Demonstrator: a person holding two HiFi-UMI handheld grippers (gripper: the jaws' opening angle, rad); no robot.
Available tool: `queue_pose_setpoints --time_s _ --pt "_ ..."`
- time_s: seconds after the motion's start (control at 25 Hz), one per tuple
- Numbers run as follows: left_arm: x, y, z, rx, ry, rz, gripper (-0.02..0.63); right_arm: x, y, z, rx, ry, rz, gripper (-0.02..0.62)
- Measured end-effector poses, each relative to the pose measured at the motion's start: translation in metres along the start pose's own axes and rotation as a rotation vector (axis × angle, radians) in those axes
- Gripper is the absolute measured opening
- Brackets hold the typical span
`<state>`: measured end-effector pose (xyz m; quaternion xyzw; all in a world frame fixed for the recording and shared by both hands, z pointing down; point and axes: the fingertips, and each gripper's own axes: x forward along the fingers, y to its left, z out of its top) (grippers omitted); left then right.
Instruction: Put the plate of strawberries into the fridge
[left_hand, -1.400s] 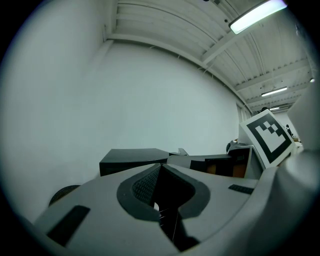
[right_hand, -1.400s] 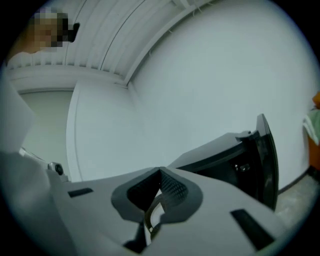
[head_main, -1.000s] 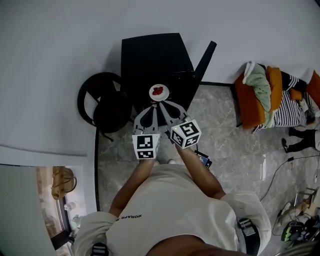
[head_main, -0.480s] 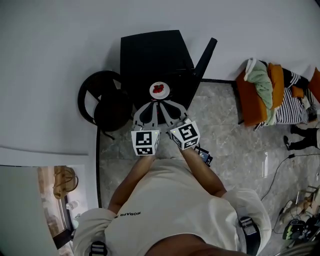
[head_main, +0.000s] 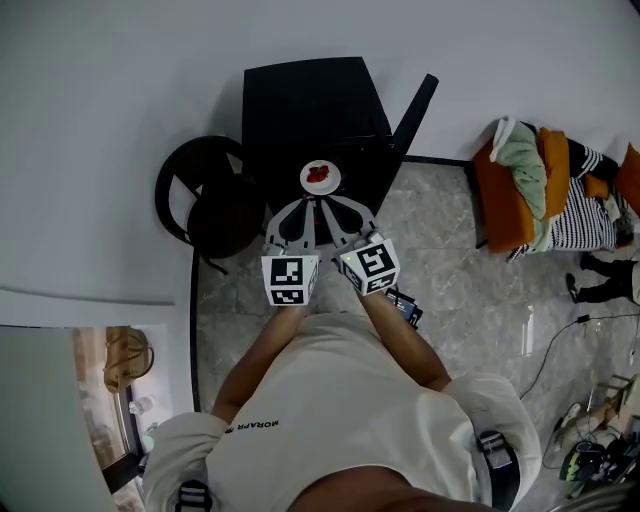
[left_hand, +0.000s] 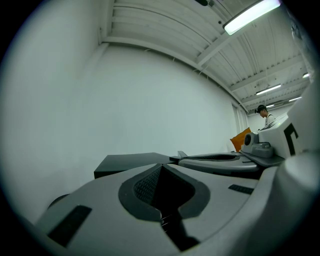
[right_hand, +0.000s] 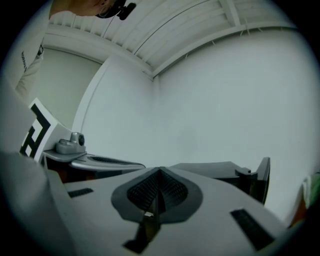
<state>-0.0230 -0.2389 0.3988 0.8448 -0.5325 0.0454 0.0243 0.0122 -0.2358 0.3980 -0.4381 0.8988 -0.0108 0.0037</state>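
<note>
A small white plate of strawberries (head_main: 320, 177) hangs in front of the black fridge (head_main: 305, 100), whose door (head_main: 415, 110) stands open to the right. My left gripper (head_main: 303, 204) and right gripper (head_main: 336, 204) meet at the plate's near rim, and both look shut on it. In the left gripper view the jaws of the left gripper (left_hand: 161, 217) are closed along a thin seam. The right gripper (right_hand: 146, 215) shows a pale sliver pinched between its jaws. The jaws hide the plate in both gripper views. The fridge top (left_hand: 130, 162) lies just beyond them.
A round black chair (head_main: 205, 205) stands left of the fridge against the white wall. An orange seat piled with clothes (head_main: 520, 190) is at the right on the marble floor. A person (left_hand: 264, 114) stands far off at the right.
Both grippers and the plate have edged a little forward toward the fridge. The jaws stay shut.
</note>
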Motion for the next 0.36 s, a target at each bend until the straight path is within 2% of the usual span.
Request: queue_pose_setpoints --time_s 0.36 --pt "0.0009 -0.0032 0.0004 0.01 0.006 -0.01 0.002 0.0003 -0.0034 0.0026 0.005 -0.005 -0.015 0.012"
